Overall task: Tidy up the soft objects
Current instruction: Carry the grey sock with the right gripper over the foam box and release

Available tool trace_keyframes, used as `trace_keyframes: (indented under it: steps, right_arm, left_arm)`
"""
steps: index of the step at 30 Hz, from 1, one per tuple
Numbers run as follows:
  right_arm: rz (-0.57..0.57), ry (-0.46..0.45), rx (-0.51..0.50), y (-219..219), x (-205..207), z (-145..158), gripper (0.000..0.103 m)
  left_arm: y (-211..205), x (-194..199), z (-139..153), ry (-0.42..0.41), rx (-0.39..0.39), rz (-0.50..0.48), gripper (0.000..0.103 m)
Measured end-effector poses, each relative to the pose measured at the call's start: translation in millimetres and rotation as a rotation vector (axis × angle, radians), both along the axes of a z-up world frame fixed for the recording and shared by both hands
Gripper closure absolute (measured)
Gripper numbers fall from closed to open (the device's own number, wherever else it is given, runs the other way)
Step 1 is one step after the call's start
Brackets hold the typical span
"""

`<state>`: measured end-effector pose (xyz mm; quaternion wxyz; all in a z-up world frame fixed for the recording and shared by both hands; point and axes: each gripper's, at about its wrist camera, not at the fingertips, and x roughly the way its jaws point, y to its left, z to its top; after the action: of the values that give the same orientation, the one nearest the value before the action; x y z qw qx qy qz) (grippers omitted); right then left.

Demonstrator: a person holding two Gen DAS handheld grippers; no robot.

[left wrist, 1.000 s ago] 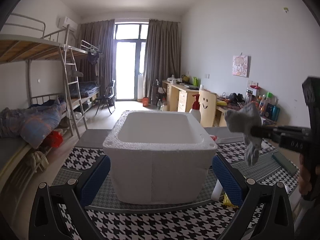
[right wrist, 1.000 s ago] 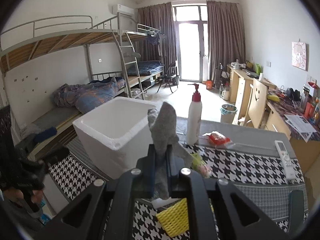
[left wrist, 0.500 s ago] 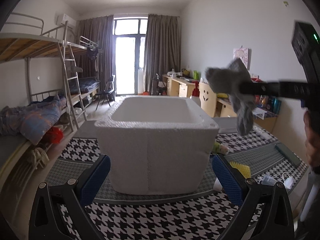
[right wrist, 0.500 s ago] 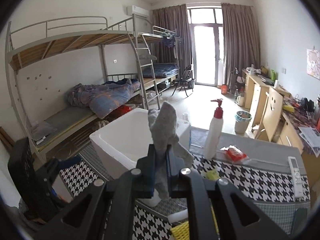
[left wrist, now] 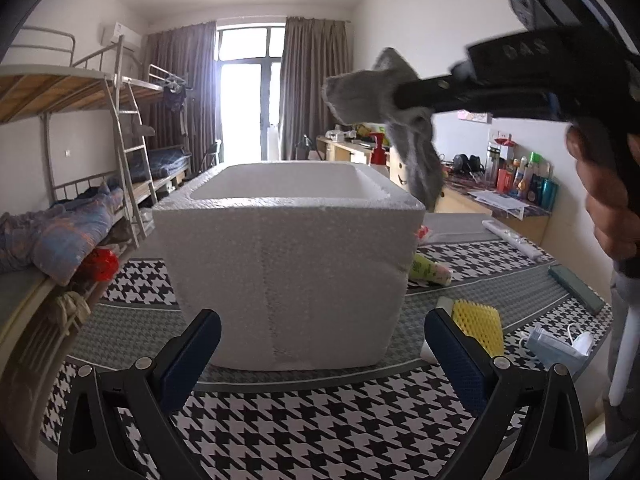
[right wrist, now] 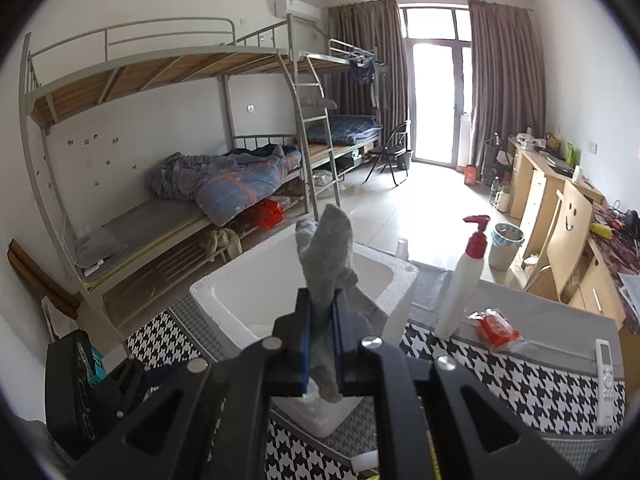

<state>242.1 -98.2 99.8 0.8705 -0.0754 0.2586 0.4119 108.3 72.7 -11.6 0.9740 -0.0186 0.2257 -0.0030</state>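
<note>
Sock [right wrist: 326, 256], grey, pinched in my right claw [right wrist: 320, 350], hanging over the foam box [right wrist: 256, 296] just ahead, not yet dropped in. Left claw [left wrist: 320, 348] spread wide, empty. Yellow sponge [left wrist: 478, 322] beside it awaits sorting.

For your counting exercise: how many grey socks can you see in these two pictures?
1. The grey sock is clamped in the right gripper, held above the white foam box. Others may lie hidden inside the box.
</note>
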Motion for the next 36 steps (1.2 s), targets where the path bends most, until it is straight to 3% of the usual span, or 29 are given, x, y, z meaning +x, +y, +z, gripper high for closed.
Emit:
trace_keyframes:
  steps: [28, 29, 30, 32, 36]
  right_arm:
    - [0.089, 0.033, -0.120, 44.2, 29.3, -0.4, 0.090]
    - [0.088, 0.029, -0.134, 44.7, 29.3, -0.8, 0.080]
    - [0.085, 0.028, -0.138, 46.0, 31.0, 0.6, 0.061]
    - [0.094, 0.024, -0.122, 43.4, 29.7, 2.2, 0.034]
    - [0.088, -0.021, -0.108, 34.9, 22.4, 8.8, 0.031]
  left_arm:
    - [-25.1, 7.5, -15.2, 0.036, 0.004, -0.043, 0.001]
    - [-26.0, 7.5, -14.9, 0.035, 0.004, -0.043, 0.001]
    - [-26.7, 7.6, -14.7, 0.034, 0.003, -0.042, 0.001]
    - [-28.8, 7.5, -14.5, 0.035, 0.006, -0.044, 0.001]
    - [-33.8, 8.2, -14.5, 0.039, 0.010, -0.050, 0.001]
